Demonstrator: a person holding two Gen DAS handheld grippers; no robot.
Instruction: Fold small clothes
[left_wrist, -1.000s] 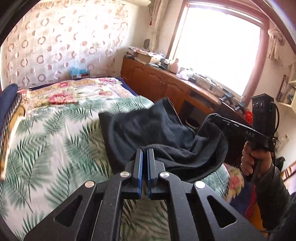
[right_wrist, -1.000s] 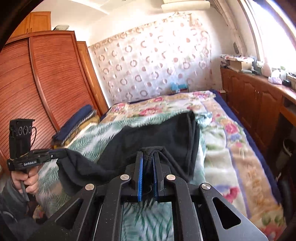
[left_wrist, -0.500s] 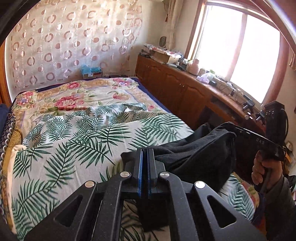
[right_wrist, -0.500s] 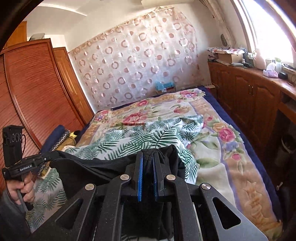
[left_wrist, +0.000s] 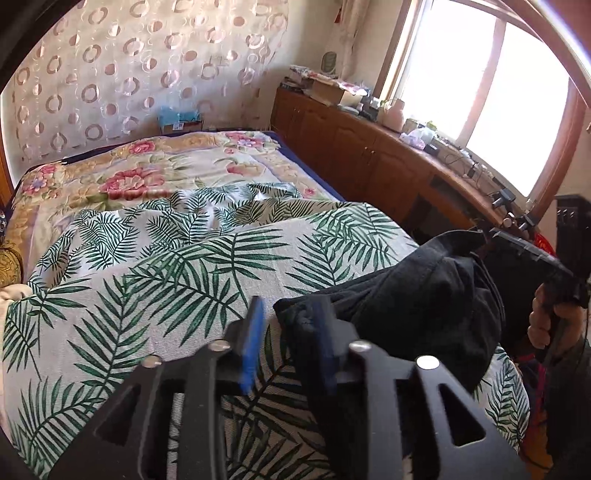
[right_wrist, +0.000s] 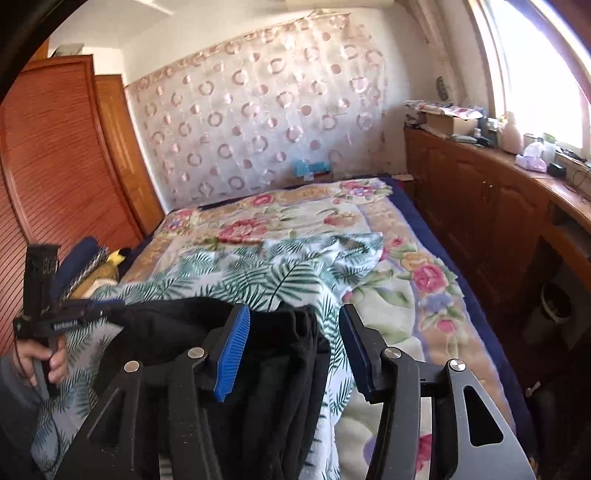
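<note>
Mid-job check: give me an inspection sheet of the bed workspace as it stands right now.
Surface: bed with palm-leaf sheet over a floral blanket.
Job's things: black garment bunched at the near edge.
Clutter: folded bedding by the wardrobe.
Grippers: left tool opening, cloth against one finger; right tool opening, garment lying between its fingers, unpinched.
Cables: one below the hand on the left tool's handle.
Surroundings: wooden cabinet with a crowded top, window, patterned curtain, wardrobe.

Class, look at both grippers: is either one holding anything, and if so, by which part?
Nothing is held. The left gripper and right gripper are both opening; the black garment lies on the bed, its edge loose between the right gripper's pads, beside the left's.
</note>
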